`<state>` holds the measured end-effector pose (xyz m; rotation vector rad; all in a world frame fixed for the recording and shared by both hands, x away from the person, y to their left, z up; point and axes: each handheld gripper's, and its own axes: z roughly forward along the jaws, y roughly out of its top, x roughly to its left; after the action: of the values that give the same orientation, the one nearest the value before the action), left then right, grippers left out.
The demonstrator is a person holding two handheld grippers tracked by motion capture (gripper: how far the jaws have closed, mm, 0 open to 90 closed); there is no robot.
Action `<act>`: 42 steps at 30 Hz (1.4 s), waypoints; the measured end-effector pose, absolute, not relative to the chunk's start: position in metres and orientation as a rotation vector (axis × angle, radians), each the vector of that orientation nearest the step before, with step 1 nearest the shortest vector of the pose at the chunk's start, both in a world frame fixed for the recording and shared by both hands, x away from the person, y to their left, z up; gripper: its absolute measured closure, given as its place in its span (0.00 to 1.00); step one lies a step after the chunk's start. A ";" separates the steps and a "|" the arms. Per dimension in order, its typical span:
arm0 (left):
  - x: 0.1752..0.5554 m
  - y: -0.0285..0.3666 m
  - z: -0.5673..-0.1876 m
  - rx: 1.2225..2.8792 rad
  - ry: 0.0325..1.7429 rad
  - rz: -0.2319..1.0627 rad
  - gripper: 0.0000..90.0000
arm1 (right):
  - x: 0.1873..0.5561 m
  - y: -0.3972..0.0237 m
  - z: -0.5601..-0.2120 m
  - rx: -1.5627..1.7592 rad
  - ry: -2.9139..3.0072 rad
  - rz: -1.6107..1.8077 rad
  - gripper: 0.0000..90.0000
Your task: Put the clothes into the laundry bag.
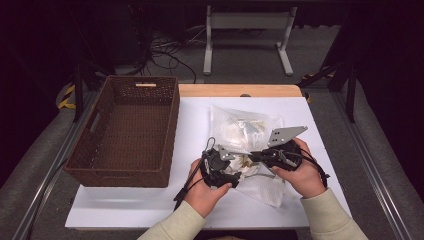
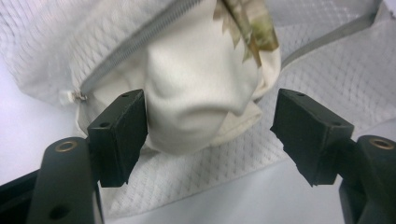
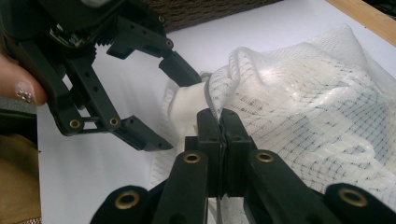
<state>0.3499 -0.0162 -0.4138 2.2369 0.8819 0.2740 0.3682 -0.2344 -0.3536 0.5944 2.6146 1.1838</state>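
Gaping left claw (image 2: 210, 135) straddles the cream garment (image 2: 196, 93); right claw (image 3: 218, 123), clamped on mesh bag (image 3: 299, 102) at 12 o'clock, risks tearing it.

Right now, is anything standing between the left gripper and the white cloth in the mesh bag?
Nothing visible does. The left gripper is open around the white cloth, which bulges out of the mesh bag between its jaws.

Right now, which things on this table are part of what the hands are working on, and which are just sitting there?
In the job:
- white mesh bag, its edge pinched in the shut right claw
- cream cloth sticking out of the bag's zipper opening
- left claw, open around that cloth

Just sitting there:
- brown wicker basket, apart from the bag
- table
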 end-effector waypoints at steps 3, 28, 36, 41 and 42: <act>0.352 -0.020 -0.424 2.283 0.887 0.255 0.30 | 0.368 -0.234 -0.354 0.593 2.614 1.182 0.98; 0.354 -0.035 -0.438 2.362 0.867 0.346 0.88 | 0.368 -0.235 -0.354 0.594 2.617 1.195 0.98; 0.358 -0.030 -0.426 2.305 0.844 0.383 0.91 | 0.368 -0.237 -0.353 0.595 2.618 1.203 0.98; 0.365 -0.033 -0.417 2.282 0.837 0.420 0.91 | 0.365 -0.236 -0.349 0.579 2.622 1.266 0.98; 0.366 -0.034 -0.416 2.281 0.837 0.427 0.91 | 0.364 -0.235 -0.348 0.577 2.621 1.267 0.98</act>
<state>0.3664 -0.0340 -0.4158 2.2810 0.8370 0.4271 0.3639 -0.2354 -0.3480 0.5775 2.6214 1.2673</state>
